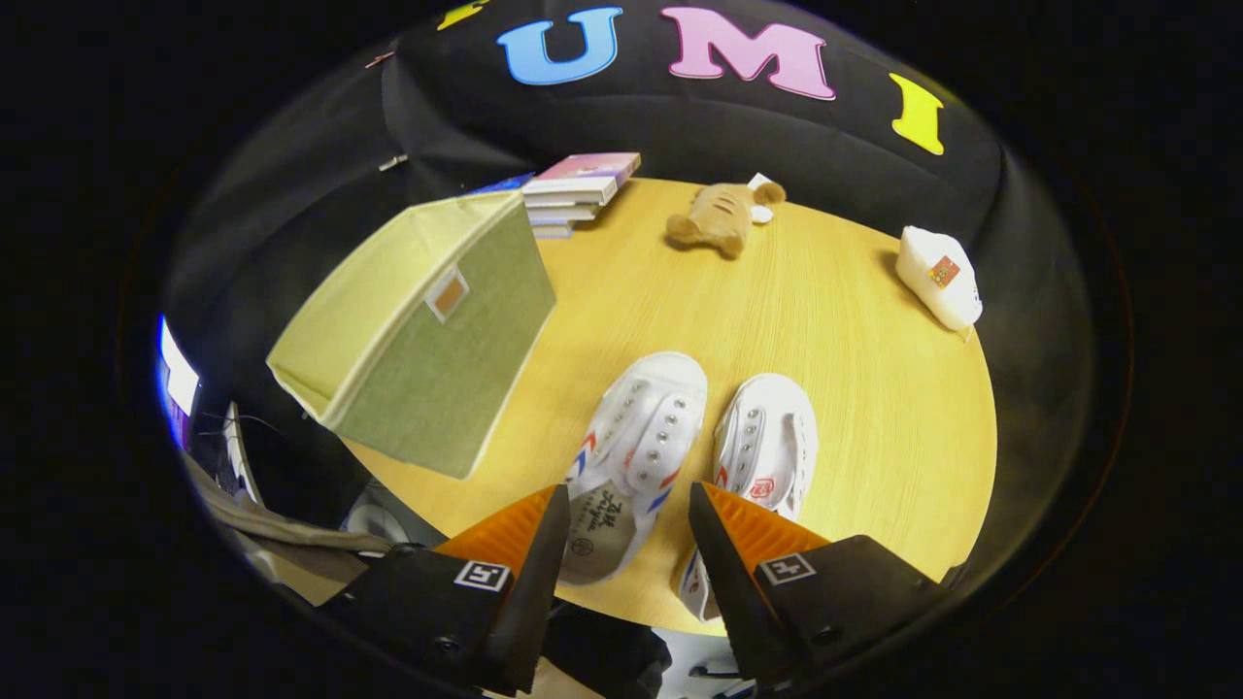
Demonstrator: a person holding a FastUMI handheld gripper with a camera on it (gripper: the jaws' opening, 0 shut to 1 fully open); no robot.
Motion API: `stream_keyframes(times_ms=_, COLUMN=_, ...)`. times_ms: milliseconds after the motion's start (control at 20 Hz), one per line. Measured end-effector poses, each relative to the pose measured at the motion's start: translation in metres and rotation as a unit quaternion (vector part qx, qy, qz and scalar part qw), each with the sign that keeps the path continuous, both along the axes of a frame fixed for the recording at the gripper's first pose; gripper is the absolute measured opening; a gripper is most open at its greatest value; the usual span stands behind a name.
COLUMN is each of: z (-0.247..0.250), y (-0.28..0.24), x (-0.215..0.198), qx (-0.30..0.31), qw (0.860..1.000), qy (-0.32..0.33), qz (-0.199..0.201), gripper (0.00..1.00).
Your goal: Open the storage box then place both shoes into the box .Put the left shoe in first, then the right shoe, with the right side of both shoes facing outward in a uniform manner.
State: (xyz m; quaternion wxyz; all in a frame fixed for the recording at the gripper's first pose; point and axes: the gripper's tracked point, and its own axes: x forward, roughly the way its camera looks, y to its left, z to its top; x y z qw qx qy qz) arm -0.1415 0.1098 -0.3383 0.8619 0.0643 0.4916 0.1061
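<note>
While the gripper (629,505) hangs above the near edge of the round wooden table (874,408), its fingers stand spread apart with nothing between the pads. Two white shoes (699,456) lie just ahead of the fingers, side by side, toes pointing away toward the far wall. One shoe (636,437) sits in the gap between the fingertips, heel end reaching back between them, red and blue stripes on its side, metal eyelets along the top. Second shoe (767,442) lies just beside it, partly behind the other fingertip, small red mark near the heel. Shoes are close together; touching or not, cannot tell.

Green fabric storage box (427,330) stands beside the shoes, near the table edge, apart from them, tilted in this view, small tag on its facing side. Lid state unclear from this angle.

Beyond the box, a stack of books (578,189) sits at the far edge. Brown plush toy (721,218) lies near the books. White plush item (940,275) with a red patch lies well apart from the shoes.
</note>
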Motion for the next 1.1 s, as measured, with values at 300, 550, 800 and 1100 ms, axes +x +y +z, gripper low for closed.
stream_keyframes(times_ms=300, z=-0.045, y=-0.001, x=-0.002, qx=-0.056, qw=0.998, qy=0.023, qz=0.027, gripper=0.76)
stream_keyframes(times_ms=550, z=-0.06, y=-0.003, x=0.019, qx=-0.076, qw=0.997, qy=0.0, qz=-0.015, gripper=0.61)
stream_keyframes(times_ms=800, z=-0.068, y=-0.001, x=0.03, qx=-0.08, qw=0.995, qy=-0.024, qz=-0.05, gripper=0.46)
stream_keyframes(times_ms=1100, z=-0.071, y=-0.009, x=0.031, qx=-0.053, qw=0.993, qy=-0.012, qz=-0.104, gripper=0.21)
